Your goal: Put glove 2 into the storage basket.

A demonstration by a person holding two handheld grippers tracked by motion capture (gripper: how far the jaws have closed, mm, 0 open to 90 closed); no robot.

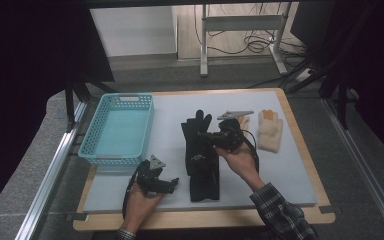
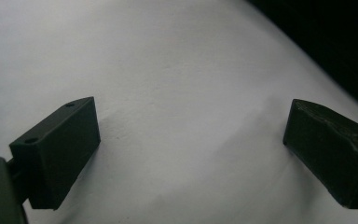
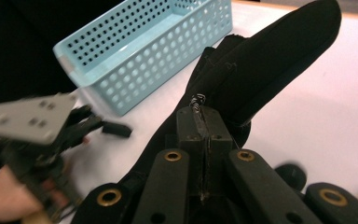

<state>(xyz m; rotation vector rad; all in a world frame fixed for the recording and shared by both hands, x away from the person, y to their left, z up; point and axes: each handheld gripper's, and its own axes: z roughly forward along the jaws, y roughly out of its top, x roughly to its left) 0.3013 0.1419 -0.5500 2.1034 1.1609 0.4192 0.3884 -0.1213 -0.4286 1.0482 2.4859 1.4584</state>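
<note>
right sleeve [image 1: 281, 215]: dark plaid | right gripper [image 3: 204, 122]: black jaws, brass-ringed screws | left gripper [image 1: 172, 183]: black, grey three-cornered plate; black cable

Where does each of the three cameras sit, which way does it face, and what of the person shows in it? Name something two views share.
High view: above the person's side, facing forward and down on the table; both forearms, left gripper, right gripper.
Left gripper view: on the left gripper, facing the white mat; open jaws.
Right gripper view: on the right gripper, facing the basket; jaws shut on the black glove, left hand.
Shared: high and right gripper views both show basket and black glove.
</note>
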